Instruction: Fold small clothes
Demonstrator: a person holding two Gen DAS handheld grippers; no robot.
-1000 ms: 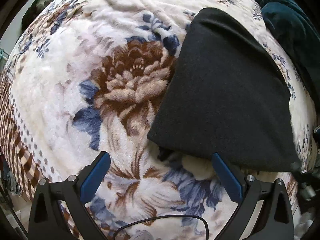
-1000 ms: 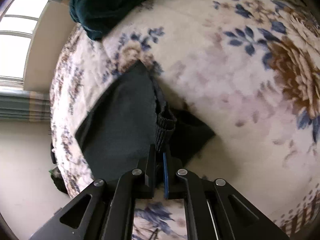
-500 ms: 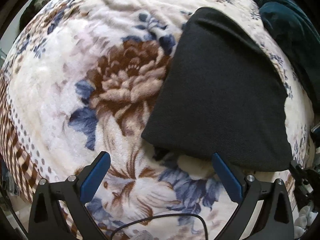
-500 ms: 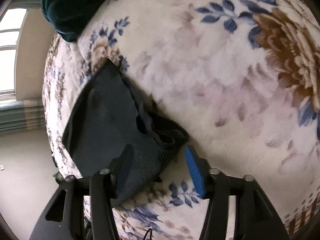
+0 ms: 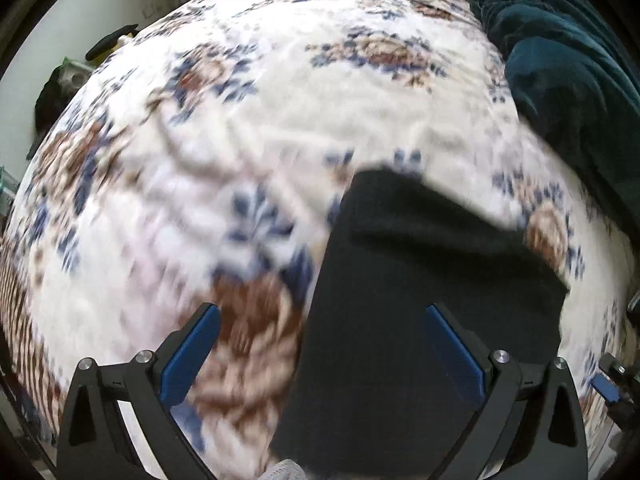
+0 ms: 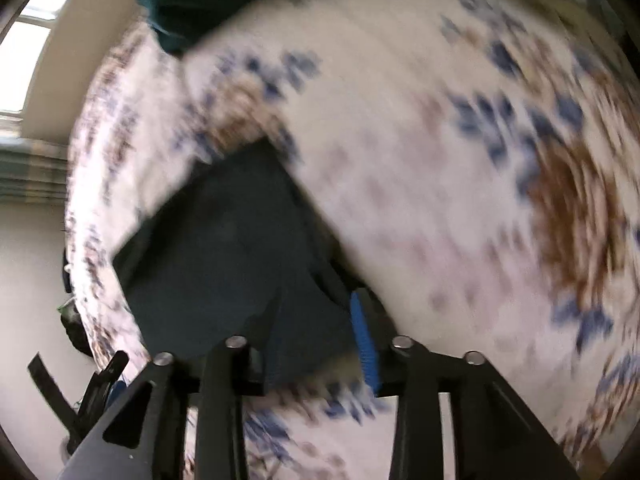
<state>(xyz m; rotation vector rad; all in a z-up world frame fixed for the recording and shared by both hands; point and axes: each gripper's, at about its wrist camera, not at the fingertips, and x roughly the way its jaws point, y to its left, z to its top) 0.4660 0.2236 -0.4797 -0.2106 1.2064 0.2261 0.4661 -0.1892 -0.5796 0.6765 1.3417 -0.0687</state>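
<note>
Now that the right gripper [image 6: 316, 344] has just been opening, its jaws stand apart and the black garment [image 5: 420, 292] lies released on the floral blanket [image 5: 248, 128]; the left gripper [image 5: 320, 344] hovers wide open above it, so this fold looks done.

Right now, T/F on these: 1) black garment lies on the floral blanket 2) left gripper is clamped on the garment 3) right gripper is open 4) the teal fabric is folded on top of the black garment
1) True: the black garment lies on the floral blanket.
2) False: the left gripper is open; its pads touch nothing.
3) True: the right gripper has just been opening; the garment lies between the jaws, unpinched.
4) False: the teal fabric sits apart, at the blanket's far edge.
</note>
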